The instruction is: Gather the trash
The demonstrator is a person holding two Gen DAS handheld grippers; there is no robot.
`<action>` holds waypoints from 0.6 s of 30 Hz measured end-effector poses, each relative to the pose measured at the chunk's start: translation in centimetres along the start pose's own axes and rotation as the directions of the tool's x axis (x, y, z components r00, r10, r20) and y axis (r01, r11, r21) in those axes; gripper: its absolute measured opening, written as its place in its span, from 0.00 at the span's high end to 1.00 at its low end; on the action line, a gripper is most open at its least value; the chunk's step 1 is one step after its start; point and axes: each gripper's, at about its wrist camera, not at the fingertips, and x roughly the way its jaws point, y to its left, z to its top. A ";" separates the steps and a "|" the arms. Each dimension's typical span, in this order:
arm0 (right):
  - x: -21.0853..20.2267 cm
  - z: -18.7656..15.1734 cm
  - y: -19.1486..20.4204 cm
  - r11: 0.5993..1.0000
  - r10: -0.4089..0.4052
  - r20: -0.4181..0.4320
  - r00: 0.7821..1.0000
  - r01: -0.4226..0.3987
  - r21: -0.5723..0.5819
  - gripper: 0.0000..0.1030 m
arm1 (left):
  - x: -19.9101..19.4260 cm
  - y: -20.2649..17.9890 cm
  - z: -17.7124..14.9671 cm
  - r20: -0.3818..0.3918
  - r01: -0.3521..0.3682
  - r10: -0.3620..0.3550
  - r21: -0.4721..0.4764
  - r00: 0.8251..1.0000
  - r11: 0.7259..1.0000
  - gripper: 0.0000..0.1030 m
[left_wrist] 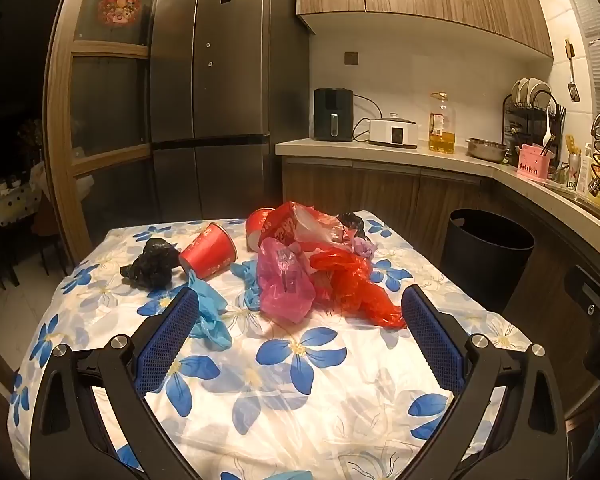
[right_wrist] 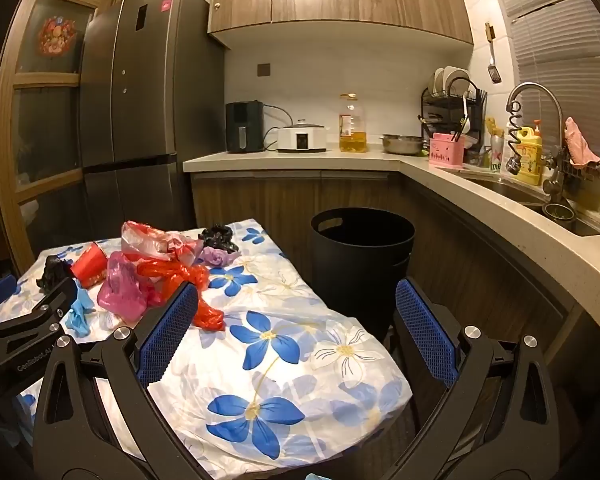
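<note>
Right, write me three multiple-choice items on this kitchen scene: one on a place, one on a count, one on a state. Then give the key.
1. Where does the black trash bin stand?
A. On the counter
B. On the floor beside the table
C. On the floral tablecloth

2. How many red paper cups lie on the table?
A. Two
B. Four
C. None

3. How do the left gripper and the right gripper stand?
A. Both shut on bags
B. One holds a cup
C. Both open, holding nothing

Key: 1 B, the bin rises from the floor at the table's edge. 2 A, one cup lies on its side by the black bag, a second sits behind the plastic bags. 3 C, the blue pads stand wide apart with nothing between them.
</note>
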 end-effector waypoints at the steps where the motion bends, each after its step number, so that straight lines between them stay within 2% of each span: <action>1: 0.0 0.0 0.0 1.000 0.000 0.000 1.000 0.000 0.000 0.05 | 0.0 0.0 0.0 0.004 0.000 0.000 -0.004 1.000 1.000 0.05; 18: 0.1 0.0 0.0 1.000 -0.001 -0.004 1.000 0.001 -0.004 0.05 | 0.0 0.0 0.0 -0.009 0.001 -0.001 -0.006 1.000 1.000 0.05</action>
